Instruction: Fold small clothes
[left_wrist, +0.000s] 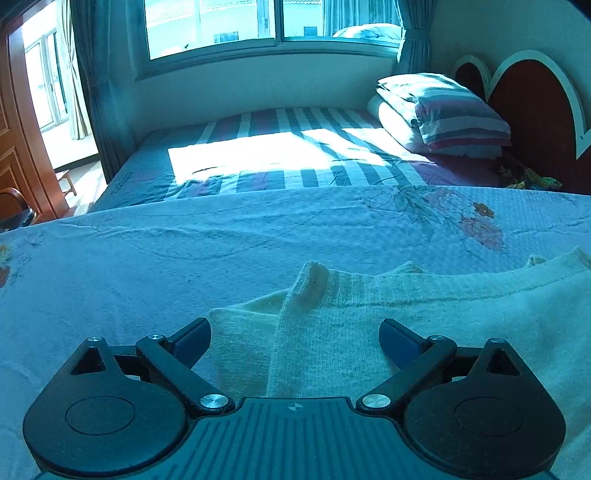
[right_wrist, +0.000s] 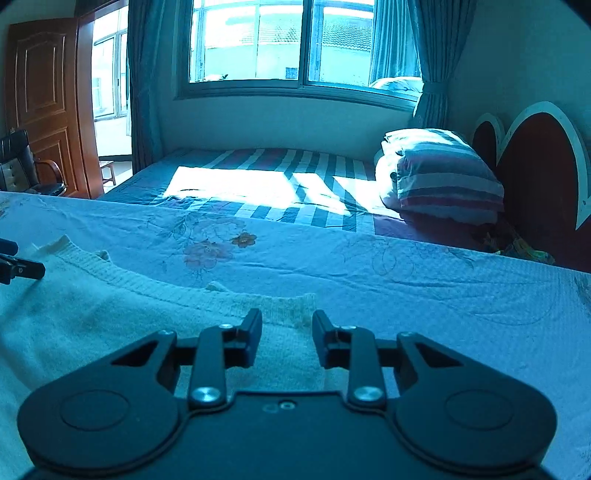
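Note:
A pale cream knitted garment (left_wrist: 424, 332) lies flat on a light blue flowered bedspread (left_wrist: 184, 251). In the left wrist view its left corner is folded over, with a ribbed band (left_wrist: 310, 288) standing up. My left gripper (left_wrist: 295, 332) is wide open just above this folded corner. In the right wrist view the garment (right_wrist: 92, 314) spreads to the left, its ribbed edge running across. My right gripper (right_wrist: 287, 321) is open over the garment's right corner. The left gripper's finger (right_wrist: 18, 267) shows at the left edge of that view.
Beyond the bedspread lies a striped bed sheet (left_wrist: 277, 147) in bright sunlight, with a stack of striped pillows (left_wrist: 443, 114) by a red heart-shaped headboard (left_wrist: 528, 110). A window (right_wrist: 295, 44) is behind. A wooden door (right_wrist: 44, 99) and black chair (right_wrist: 18, 166) stand at the left.

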